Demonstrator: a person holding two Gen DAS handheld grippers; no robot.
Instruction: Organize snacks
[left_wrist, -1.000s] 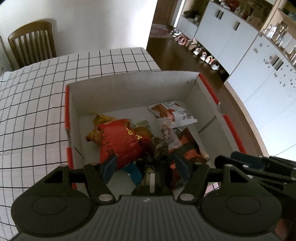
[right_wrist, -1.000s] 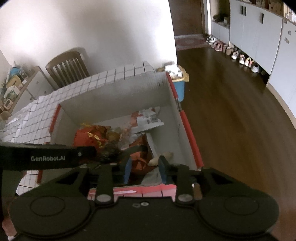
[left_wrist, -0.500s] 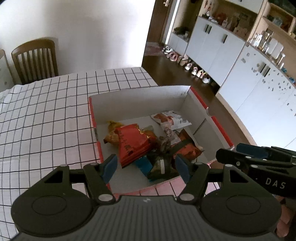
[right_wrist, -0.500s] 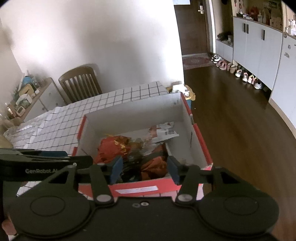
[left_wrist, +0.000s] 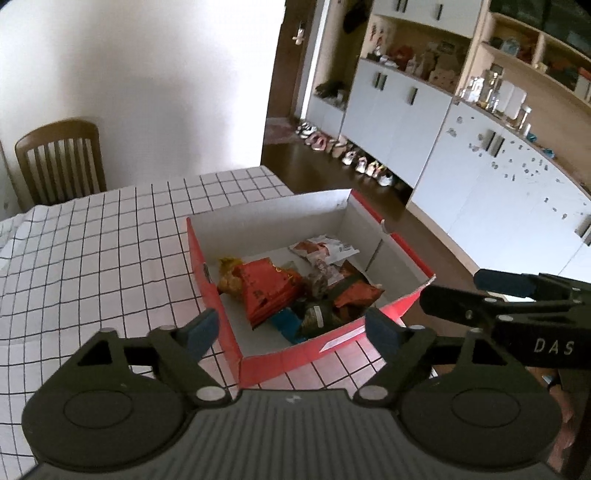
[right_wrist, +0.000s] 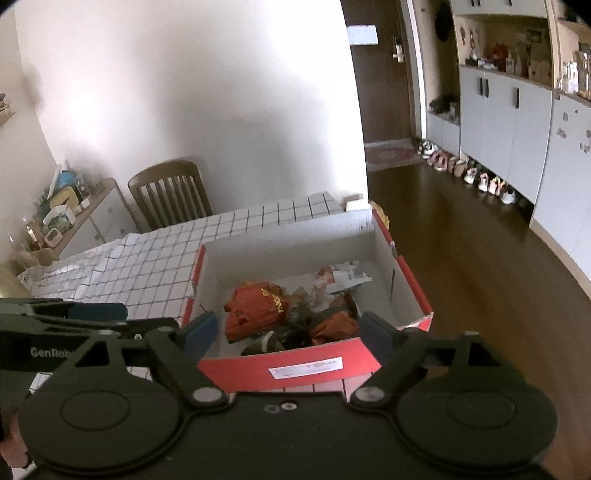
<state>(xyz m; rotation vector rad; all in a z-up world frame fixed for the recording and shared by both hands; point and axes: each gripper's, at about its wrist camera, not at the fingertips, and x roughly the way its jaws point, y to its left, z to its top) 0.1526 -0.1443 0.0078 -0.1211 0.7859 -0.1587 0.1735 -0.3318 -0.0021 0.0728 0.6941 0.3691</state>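
Observation:
A red cardboard box (left_wrist: 221, 321) with white inside walls stands on the checked tablecloth (left_wrist: 92, 251) at the table's right edge; it also shows in the right wrist view (right_wrist: 306, 363). Inside lie several snack packets: a red bag (left_wrist: 266, 288) (right_wrist: 255, 310), an orange packet (left_wrist: 354, 293), a white-and-red packet (left_wrist: 325, 247) and darker ones. My left gripper (left_wrist: 293, 332) is open and empty, held above and short of the box's near side. My right gripper (right_wrist: 288, 332) is open and empty, likewise back from the box. Each gripper shows in the other's view.
A wooden chair (left_wrist: 59, 162) stands at the table's far end against a white wall. White cabinets (left_wrist: 480, 177) with shelves line the right side, with shoes (left_wrist: 351, 155) on the dark wood floor. A sideboard (right_wrist: 70, 218) with clutter stands far left.
Both grippers have pulled up and back out of the box. The left gripper's jaws have opened wide and the dark packet between them now lies in the box. The right jaws also opened.

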